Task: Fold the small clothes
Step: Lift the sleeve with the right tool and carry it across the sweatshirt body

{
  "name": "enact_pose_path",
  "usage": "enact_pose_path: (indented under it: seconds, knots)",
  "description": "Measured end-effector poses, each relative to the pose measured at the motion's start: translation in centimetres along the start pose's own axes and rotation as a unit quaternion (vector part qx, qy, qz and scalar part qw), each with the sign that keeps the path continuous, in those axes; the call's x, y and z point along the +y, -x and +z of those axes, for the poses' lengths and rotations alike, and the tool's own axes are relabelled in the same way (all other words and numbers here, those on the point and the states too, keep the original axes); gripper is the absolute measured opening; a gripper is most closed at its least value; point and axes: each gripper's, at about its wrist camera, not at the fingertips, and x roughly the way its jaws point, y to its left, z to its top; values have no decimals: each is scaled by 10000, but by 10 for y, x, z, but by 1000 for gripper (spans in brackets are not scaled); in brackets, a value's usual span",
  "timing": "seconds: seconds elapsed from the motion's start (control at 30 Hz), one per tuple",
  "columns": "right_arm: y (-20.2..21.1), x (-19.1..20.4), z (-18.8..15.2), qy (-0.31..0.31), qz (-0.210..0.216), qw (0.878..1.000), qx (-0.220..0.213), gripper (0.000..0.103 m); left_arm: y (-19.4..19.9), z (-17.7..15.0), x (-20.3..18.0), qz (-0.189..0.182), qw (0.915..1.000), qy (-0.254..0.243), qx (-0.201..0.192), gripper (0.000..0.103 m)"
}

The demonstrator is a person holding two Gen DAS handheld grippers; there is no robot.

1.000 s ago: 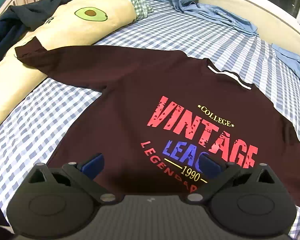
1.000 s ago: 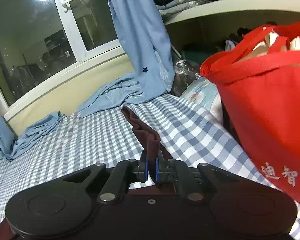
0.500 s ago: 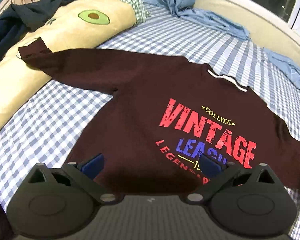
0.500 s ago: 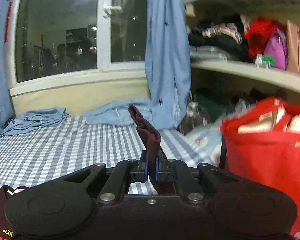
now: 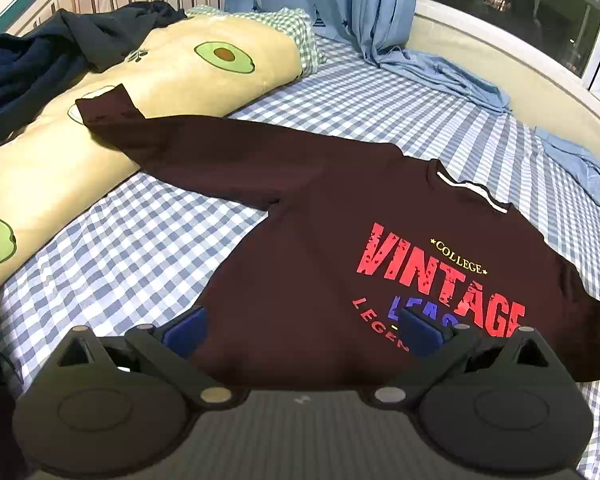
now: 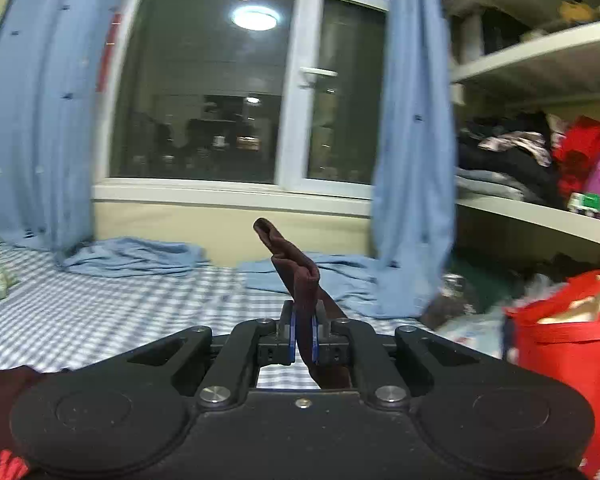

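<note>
the dark maroon long-sleeved sweatshirt [image 5: 320, 216] with red "vintage" lettering lies spread on the blue-and-white checked bed sheet [image 5: 140, 248]. the left hand-held gripper [image 5: 300, 332] hovers over its hem, jaws wide apart. the right hand-held gripper [image 6: 303, 330] is clamped on a raised sleeve [image 6: 296, 268].

matt cloth sweatshirt [image 5: 312, 216], checked cotton sheet [image 5: 140, 248]

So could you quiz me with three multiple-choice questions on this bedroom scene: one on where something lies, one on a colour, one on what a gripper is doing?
1. Where does the maroon sweatshirt's far sleeve cuff rest?
A. on the avocado pillow
B. on the windowsill
C. in a red bag

2. What colour is "VINTAGE"?
A. yellow
B. red
C. white

3. The right gripper is:
A. open, empty
B. shut on sleeve fabric
C. holding a curtain

Answers: 1 A, cuff overlaps the pillow; 2 B, red letters; 3 B, maroon cloth is pinched between its fingers.
</note>
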Motion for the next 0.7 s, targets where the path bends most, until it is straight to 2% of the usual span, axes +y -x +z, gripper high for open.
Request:
enact_pose_path:
  seconds: [0.17,0.3,0.5,0.7]
  knots:
    - [6,61,-24,246,318,9992,-16,6,-8,-6,7,127,9998,-23,175,102]
    - [6,111,-52,356,545,9978,136,6,-11,-11,16,200,9994,51,270,102]
    - [-4,189,-102,723,1007,9895,739,6,-12,-12,28,417,9989,-20,231,102]
    - [-22,255,-151,1038,1502,9696,1631,6,-22,-11,41,566,9979,75,296,102]
